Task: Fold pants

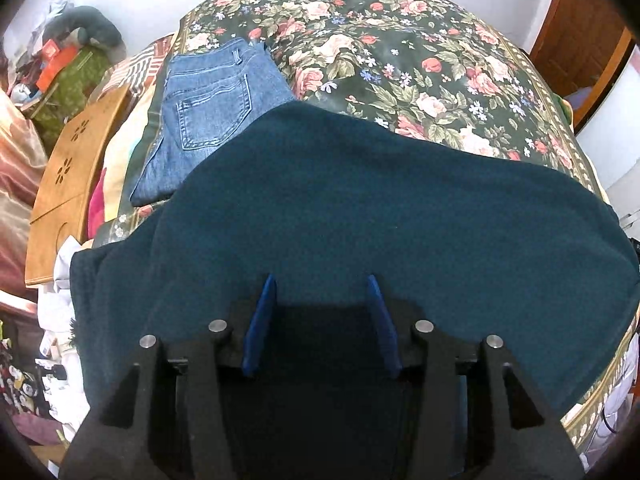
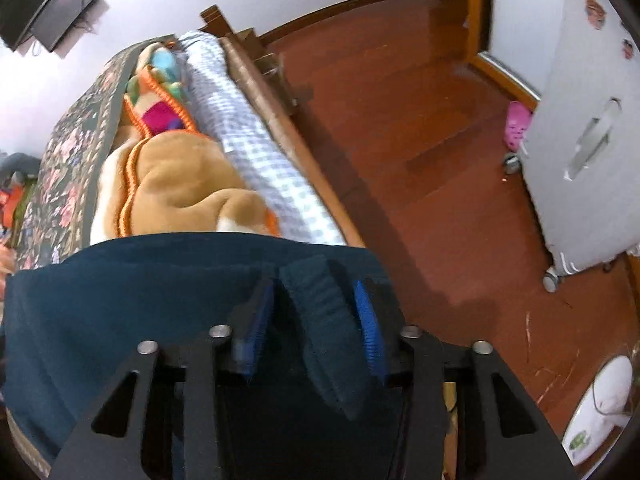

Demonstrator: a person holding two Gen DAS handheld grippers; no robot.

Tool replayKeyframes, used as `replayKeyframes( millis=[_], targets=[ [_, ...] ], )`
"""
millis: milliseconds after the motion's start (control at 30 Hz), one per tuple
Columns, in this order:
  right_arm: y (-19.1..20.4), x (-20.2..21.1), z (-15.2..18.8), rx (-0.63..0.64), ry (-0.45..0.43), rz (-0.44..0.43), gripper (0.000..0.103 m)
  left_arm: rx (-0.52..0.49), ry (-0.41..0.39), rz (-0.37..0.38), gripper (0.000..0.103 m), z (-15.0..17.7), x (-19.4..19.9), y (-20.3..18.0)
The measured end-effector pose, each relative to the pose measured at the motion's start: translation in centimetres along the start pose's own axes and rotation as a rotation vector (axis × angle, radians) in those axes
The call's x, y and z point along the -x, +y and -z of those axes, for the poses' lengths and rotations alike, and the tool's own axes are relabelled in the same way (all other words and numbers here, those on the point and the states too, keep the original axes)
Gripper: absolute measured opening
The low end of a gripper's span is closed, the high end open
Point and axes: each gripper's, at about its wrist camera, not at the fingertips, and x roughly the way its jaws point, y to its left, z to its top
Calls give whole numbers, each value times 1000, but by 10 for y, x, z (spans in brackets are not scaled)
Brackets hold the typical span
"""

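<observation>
Bed (image 1: 400, 60): teal pants (image 1: 360, 208) spread on it
Left hand-held gripper (image 1: 322, 284): jaws apart, holding nothing
Right hand-held gripper (image 2: 314, 292): jaws apart around a pants fold

The dark teal pants (image 1: 360, 216) are thick, matt, fuzzy fleece cloth. Beside them, the folded blue jeans (image 1: 208, 108) are stitched denim, lying on a flowered cotton bedspread (image 1: 400, 60). The reddish wooden floor (image 2: 420, 120) shines glossy, and the tan plush toy (image 2: 176, 184) looks soft.
</observation>
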Motion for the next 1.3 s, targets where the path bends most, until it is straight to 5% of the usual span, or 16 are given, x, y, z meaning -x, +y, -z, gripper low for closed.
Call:
replayKeyframes(
  millis=[167, 300, 400, 633, 800, 933, 1067, 1300],
  targets=[
    [16, 9, 8, 86, -66, 69, 20, -16, -12, -32, 50, 0, 0, -6],
    [24, 46, 3, 126, -233, 173, 13, -11, -10, -30, 50, 0, 1, -6],
    [22, 53, -5, 129, -264, 191, 12, -6, -13, -17, 50, 2, 2, -4],
    [17, -6, -15, 131, -49, 239, 12, -18, -26, 14, 50, 7, 4, -1],
    [26, 22, -18, 122, -50, 318, 18, -7, -59, 88, 50, 13, 28, 14],
    [57, 67, -16, 149, -108, 289, 24, 58, -153, 85, 52, 18, 66, 52],
    [110, 110, -2, 227, -197, 208, 35, 154, -191, -4, 65, 28, 88, 119],
    [192, 116, 41, 324, -234, 54, 37, 327, -59, -48, 65, 66, 60, 230]
  ],
)
